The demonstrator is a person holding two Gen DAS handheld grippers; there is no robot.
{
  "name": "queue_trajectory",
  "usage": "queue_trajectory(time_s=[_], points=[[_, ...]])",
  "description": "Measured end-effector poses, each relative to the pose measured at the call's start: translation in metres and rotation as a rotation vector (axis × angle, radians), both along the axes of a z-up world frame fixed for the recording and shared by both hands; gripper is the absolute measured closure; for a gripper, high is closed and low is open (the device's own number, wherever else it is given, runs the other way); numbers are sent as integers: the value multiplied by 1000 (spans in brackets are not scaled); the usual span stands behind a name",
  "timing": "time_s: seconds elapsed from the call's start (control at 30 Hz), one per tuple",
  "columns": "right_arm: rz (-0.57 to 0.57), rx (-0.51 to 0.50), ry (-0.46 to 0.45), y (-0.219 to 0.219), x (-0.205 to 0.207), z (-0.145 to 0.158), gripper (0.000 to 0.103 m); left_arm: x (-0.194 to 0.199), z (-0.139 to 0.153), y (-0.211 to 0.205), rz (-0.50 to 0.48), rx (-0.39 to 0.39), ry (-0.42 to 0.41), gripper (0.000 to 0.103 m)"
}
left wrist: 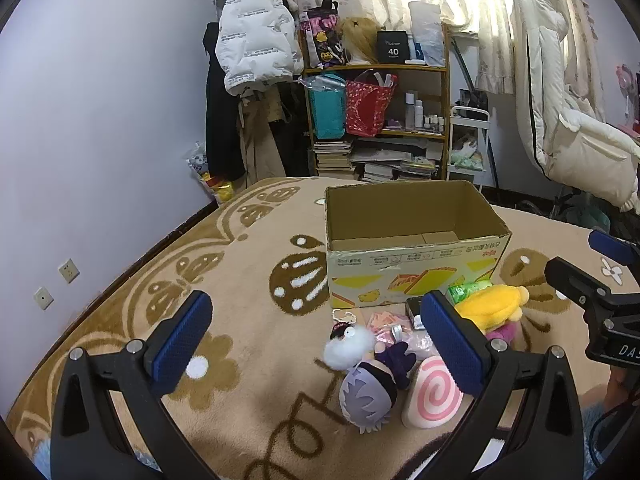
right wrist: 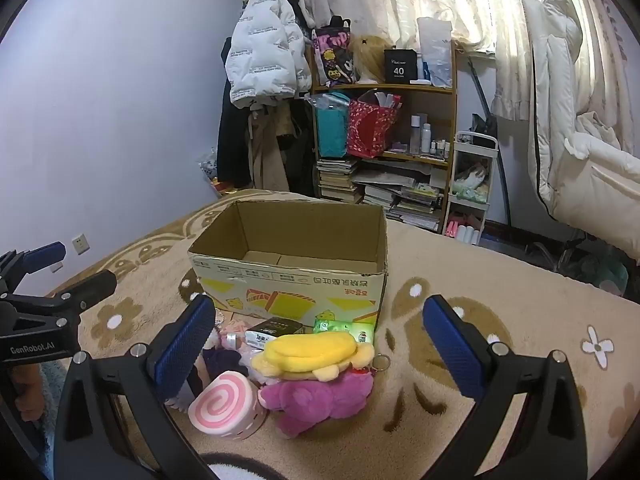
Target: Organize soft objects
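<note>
— How do your jaws stand?
— Both wide apart, nothing between the pads; my left gripper (left wrist: 316, 340) hangs over the grey-haired doll (left wrist: 368, 398) and swirl cushion (left wrist: 430, 400); my right gripper (right wrist: 320, 346) over the pink plush (right wrist: 320, 400).
— And the box?
— The cardboard box (right wrist: 288, 284) sits open on the blanket (right wrist: 500, 280) — just behind the toys.

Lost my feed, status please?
Both claws, left and right, open, empty. Plush pile before empty box. Nothing blocking.
</note>
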State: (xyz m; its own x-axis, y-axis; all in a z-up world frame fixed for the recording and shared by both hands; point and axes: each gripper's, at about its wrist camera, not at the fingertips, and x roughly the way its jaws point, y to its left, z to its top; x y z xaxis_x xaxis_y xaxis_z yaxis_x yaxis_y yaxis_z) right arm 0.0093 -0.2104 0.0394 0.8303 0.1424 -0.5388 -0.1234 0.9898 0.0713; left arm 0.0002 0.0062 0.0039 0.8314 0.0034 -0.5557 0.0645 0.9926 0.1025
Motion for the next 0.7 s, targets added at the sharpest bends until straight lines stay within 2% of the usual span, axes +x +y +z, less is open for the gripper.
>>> queue_trajectory(time_s=[0.7], points=[[-1, 2, 6, 0, 1, -1, 0, -1, 0, 2, 7, 6, -2, 0]])
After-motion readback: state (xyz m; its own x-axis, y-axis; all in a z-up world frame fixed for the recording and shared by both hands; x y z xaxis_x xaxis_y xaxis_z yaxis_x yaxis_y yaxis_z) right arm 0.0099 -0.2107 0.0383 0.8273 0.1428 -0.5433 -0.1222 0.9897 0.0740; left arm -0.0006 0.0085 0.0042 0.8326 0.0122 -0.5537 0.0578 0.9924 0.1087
